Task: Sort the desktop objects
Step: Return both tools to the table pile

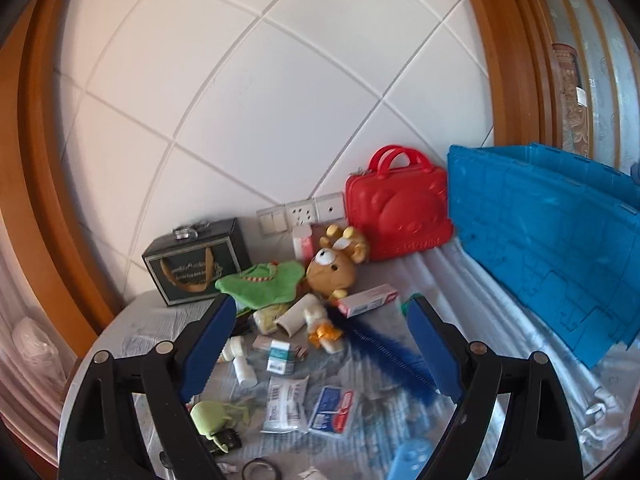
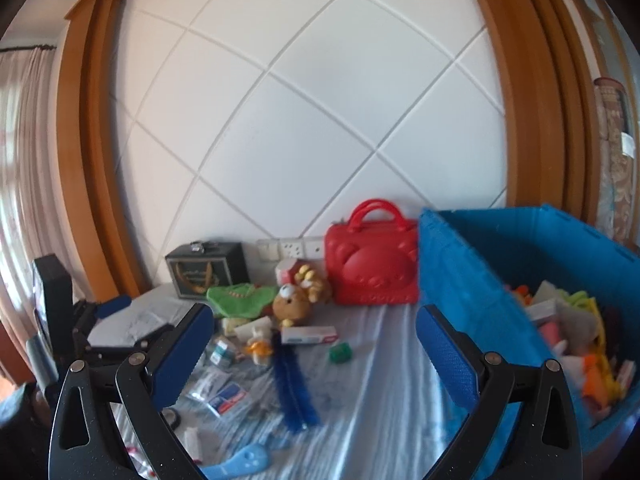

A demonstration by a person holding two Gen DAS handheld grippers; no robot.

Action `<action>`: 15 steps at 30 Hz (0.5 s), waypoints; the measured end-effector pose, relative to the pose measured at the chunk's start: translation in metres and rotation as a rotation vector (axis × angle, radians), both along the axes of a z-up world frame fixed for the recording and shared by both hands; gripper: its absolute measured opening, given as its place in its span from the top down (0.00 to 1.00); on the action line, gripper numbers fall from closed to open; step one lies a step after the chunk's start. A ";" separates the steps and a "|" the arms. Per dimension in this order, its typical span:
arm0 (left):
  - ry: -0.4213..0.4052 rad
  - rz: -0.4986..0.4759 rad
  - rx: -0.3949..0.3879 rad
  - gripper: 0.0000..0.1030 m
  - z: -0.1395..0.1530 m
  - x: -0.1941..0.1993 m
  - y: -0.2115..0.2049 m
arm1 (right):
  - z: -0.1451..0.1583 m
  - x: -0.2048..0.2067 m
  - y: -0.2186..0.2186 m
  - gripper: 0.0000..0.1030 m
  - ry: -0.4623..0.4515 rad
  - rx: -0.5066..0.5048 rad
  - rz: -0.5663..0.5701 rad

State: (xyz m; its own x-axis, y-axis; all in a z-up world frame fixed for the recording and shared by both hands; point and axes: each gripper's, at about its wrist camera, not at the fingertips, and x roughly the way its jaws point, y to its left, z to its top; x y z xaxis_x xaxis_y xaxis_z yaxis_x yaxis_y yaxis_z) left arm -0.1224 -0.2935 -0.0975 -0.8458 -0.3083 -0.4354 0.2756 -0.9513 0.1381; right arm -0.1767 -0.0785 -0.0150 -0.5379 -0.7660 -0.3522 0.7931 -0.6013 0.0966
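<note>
Both the left gripper [image 1: 318, 344] and right gripper [image 2: 314, 354] hang spread and empty; the blue feather [image 1: 390, 354], at the left gripper's twelve o'clock on the table [image 1: 460, 280], looks light and soft, so pinch its stiffer spine.

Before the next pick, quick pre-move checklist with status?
1. Left gripper open, nothing between the fingers: ok.
2. Right gripper open, nothing held: ok.
3. Blue bin within view and open-topped, with room left: ok.
4. Pick targets exposed: blue feather and green block lie apart from the pile: ok.
5. Brown plush free of clutter: not ok, it touches the green cloth.
6. Images sharp enough for fine alignment: not ok, motion blur.
</note>
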 end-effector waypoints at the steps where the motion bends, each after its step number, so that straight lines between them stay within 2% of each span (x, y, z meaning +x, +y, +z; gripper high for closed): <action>1: -0.014 0.011 0.002 0.15 -0.005 -0.001 -0.012 | -0.005 0.001 -0.009 0.00 -0.007 0.016 0.008; 5: -0.059 0.054 0.009 0.15 -0.030 -0.007 -0.054 | -0.025 0.001 -0.043 0.00 -0.032 0.048 0.056; 10: -0.144 0.044 0.081 0.15 -0.065 -0.028 -0.093 | -0.040 -0.009 -0.086 0.00 -0.044 0.049 0.119; 15: -0.237 -0.013 0.107 0.15 -0.111 -0.064 -0.128 | -0.080 -0.011 -0.147 0.00 -0.087 0.167 0.218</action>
State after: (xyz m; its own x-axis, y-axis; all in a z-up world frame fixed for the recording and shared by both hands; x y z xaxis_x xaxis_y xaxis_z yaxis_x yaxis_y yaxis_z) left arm -0.1862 -0.4214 -0.2082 -0.7200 -0.2398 -0.6512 0.2356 -0.9671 0.0957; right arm -0.1873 -0.2255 -0.0954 -0.3290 -0.7880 -0.5204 0.8986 -0.4306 0.0839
